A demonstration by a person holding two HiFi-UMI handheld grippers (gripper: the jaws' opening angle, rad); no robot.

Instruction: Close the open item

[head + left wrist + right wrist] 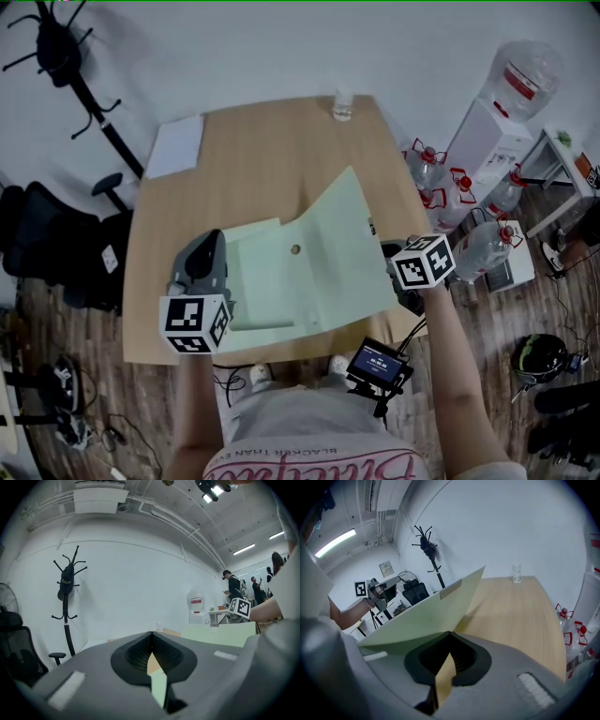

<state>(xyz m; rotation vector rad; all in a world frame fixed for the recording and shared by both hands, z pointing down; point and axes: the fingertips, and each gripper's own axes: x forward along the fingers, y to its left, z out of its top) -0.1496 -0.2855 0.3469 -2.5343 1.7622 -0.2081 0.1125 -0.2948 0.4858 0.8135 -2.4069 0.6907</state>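
A light green folder (267, 281) lies open on the wooden table (262, 159). Its big flap (347, 239) stands tilted up on the right. My right gripper (384, 251) is shut on that flap's right edge; in the right gripper view the flap (426, 613) rises straight from the meeting jaw tips (450, 633). My left gripper (214, 240) rests at the folder's left edge, jaws together (151, 633). Folder green and table show through the slit below them; a grip on the folder cannot be made out. The lifted flap (218, 634) appears at that view's right.
A glass (343, 105) stands at the table's far edge and a white sheet (176, 145) lies at its far left corner. Water bottles (427, 173) crowd the floor to the right. A coat stand (66, 56) and an office chair (56, 244) are on the left.
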